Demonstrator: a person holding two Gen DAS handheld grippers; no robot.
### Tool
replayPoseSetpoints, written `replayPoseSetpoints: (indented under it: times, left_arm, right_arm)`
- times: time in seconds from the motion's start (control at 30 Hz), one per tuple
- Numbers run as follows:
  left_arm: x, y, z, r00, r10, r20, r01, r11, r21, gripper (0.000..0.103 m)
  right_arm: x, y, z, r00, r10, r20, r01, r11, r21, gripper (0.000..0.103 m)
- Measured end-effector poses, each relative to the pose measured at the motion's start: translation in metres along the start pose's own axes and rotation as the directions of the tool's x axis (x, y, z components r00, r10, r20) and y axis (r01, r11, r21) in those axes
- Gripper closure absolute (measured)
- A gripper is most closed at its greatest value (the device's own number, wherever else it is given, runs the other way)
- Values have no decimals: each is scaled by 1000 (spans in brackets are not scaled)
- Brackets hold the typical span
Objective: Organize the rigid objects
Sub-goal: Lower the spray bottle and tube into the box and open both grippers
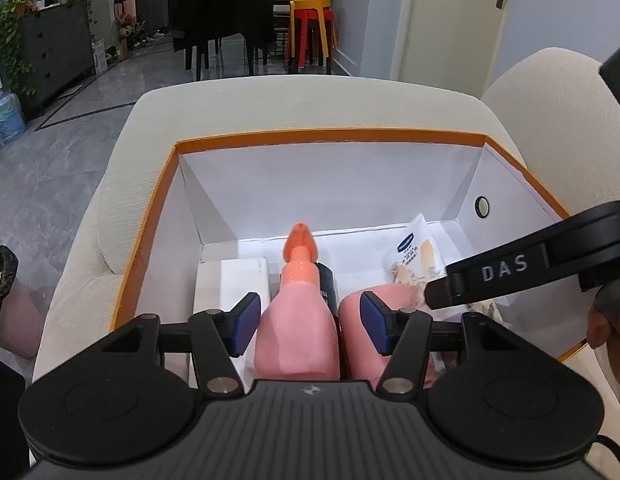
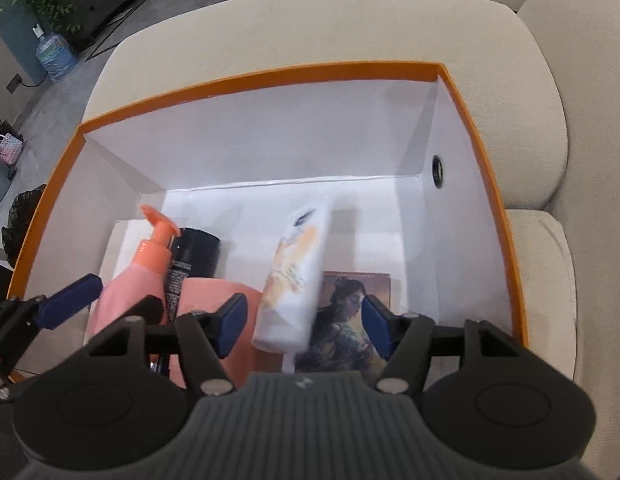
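An orange-rimmed white box sits on a beige sofa. My left gripper is open low inside it, with a pink pump bottle between its blue pads and a gap on each side. A black tube leans against that bottle, and a second pink item lies to the right. My right gripper is open over the box's right half. A white tube with orange print, blurred, stands tilted between its pads without touching them. Under it lies a picture card.
A flat white carton lies at the box's left. The box's far half shows bare white floor. Sofa cushions surround the box. Beyond are a grey tiled floor, a water jug, dark chairs and orange stools.
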State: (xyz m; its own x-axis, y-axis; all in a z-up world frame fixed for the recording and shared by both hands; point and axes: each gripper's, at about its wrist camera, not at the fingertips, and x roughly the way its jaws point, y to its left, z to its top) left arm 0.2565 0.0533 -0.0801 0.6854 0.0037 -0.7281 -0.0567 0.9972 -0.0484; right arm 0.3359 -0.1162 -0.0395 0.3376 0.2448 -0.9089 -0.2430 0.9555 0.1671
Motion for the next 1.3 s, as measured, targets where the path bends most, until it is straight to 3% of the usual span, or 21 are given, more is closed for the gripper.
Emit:
replayPoseSetpoints:
  times: [0.6, 1.3]
  left_arm:
    - [-21, 0, -2, 1000, -6, 11, 6, 1000, 2, 37]
    - [-88, 6, -15, 996, 0, 88, 0, 1000, -1, 37]
  right_arm:
    - [-20, 4, -11, 1000, -7, 22, 7, 1000, -13, 40]
    - [-89, 10, -51, 994, 25, 109, -22, 999, -25, 39]
